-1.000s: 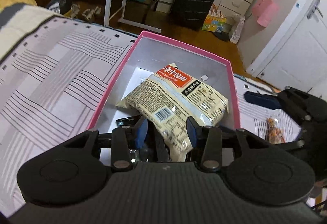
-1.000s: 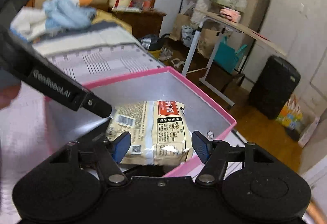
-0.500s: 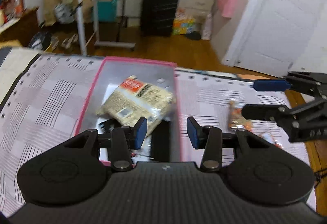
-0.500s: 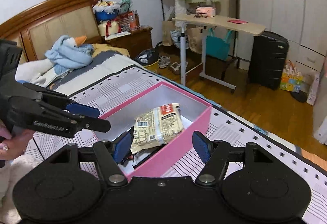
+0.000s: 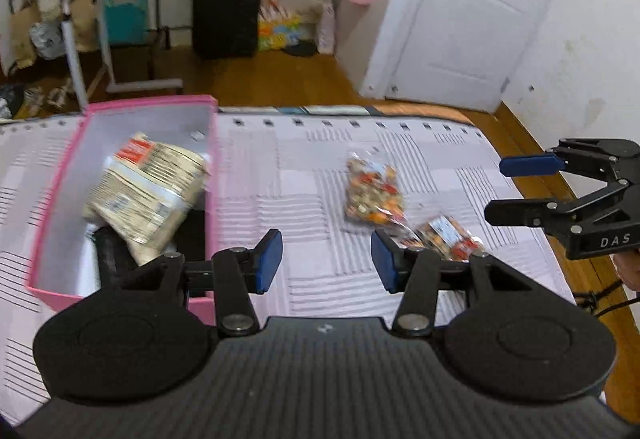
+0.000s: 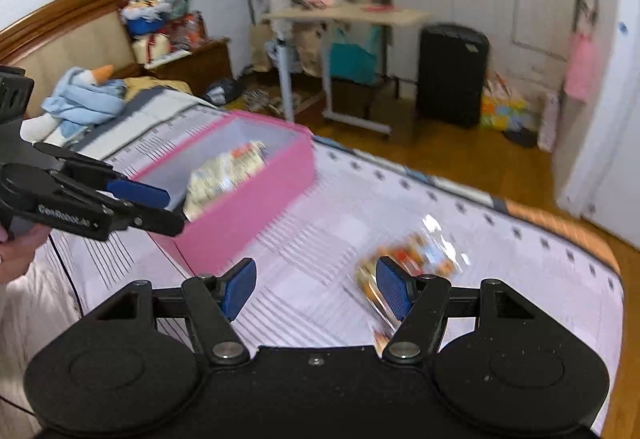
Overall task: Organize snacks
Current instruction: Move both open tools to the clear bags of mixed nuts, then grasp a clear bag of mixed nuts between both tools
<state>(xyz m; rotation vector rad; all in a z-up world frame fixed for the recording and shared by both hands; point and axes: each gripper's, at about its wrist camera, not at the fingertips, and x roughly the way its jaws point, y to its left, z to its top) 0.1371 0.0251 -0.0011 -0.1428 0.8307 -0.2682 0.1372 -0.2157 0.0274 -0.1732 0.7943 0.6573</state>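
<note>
Looking down from the left wrist view, the left claw (image 5: 326, 259) now hangs over the patterned bed (image 5: 280, 167) beside the pink box (image 5: 214, 175); a second ago it was over the box's inside with the beige noodle packet between its pads. That packet (image 5: 148, 191) now lies tilted in the box, so one snack looks stowed. The jaws have just been opening and hold nothing. Two clear snack bags (image 5: 374, 191) (image 5: 448, 235) wait on the bed ahead, one partly behind the right pad. The right claw (image 5: 520, 187) reaches in from the right edge, tilted downward.

From the right wrist view, the right claw (image 6: 316, 289) has swung off the box toward a blurred snack bag (image 6: 420, 255) by its right pad, jaws apart and empty. The left claw (image 6: 156, 205) hovers near the box's edge.
</note>
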